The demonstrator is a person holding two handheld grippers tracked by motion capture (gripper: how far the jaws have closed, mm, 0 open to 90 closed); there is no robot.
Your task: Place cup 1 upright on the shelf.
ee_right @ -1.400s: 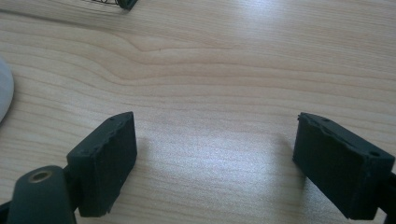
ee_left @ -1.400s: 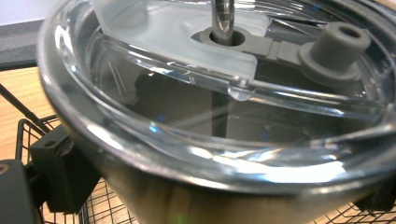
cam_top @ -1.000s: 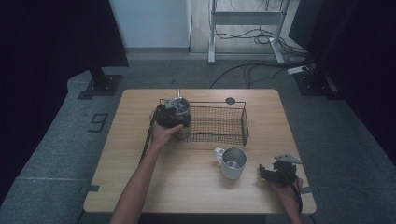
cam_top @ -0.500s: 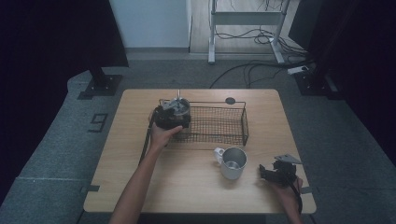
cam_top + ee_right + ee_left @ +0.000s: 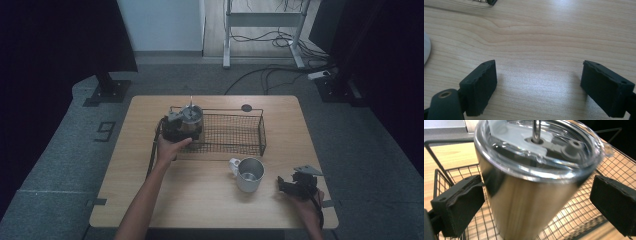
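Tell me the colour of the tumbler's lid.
Clear, see-through plastic lid on the steel tumbler; the left gripper view shows it best.

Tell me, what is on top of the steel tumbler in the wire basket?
A clear plastic lid covers the steel tumbler, and a metal straw passes through a grey seal in it. The lid's glare hides whatever is inside the tumbler.

1. One legible marking: the numeral "9" [image 5: 105, 131], dark, on the grey floor mat [image 5: 60, 165] left of the worktop [image 5: 200, 200], high view.
2. Tumbler [image 5: 529, 195], mug [image 5: 248, 175] and wire basket [image 5: 240, 135]: no legible text or brand.
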